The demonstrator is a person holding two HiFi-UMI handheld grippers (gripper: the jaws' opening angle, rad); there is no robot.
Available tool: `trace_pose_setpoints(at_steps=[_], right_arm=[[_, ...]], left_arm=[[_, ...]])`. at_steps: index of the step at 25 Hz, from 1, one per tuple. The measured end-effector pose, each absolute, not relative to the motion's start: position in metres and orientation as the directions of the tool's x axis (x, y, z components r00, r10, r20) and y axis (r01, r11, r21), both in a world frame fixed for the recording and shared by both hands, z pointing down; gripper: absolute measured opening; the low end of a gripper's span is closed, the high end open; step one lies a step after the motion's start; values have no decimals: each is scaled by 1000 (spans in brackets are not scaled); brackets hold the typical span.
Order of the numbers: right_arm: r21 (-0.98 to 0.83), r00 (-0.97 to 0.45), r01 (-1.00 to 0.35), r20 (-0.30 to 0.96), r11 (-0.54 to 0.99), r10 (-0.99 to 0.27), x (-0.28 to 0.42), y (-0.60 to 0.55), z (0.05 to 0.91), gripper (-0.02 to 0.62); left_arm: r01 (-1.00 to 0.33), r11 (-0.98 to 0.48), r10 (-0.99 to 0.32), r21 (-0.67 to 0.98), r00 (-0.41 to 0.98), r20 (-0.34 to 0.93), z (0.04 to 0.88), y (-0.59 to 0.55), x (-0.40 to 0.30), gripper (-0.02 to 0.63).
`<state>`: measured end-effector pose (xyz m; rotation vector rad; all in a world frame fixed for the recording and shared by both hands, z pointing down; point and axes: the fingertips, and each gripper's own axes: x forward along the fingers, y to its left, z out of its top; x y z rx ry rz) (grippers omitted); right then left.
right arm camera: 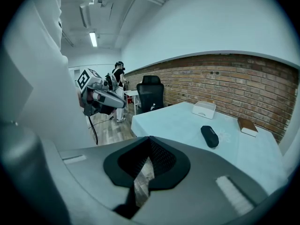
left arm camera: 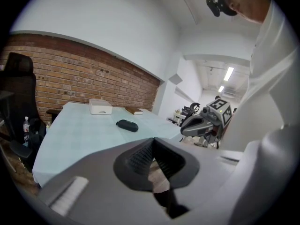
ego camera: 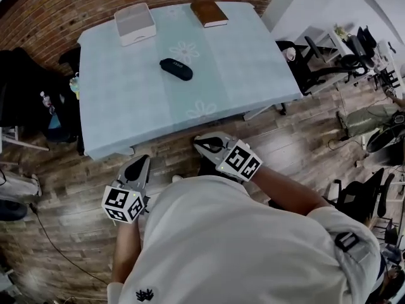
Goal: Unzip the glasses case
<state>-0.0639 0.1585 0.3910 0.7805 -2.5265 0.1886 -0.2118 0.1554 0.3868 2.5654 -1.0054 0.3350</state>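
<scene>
Lying on blue table [ego camera: 253,62], black glasses case [ego camera: 176,69]

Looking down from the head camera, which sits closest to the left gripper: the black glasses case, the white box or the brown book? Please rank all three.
Measured from the left gripper:
1. glasses case, in the middle of the table.
2. white box, at the far left corner.
3. brown book, at the far edge, further right.
</scene>
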Motion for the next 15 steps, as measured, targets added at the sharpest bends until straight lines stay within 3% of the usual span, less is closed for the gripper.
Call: trace_pose_setpoints(at_steps=[15], right_arm=[[-14,-737,-543,487,840,-468,-65,129,397,0]], left_arm=[[-709,-656,-609,257,699,375,396,131,-210,55]])
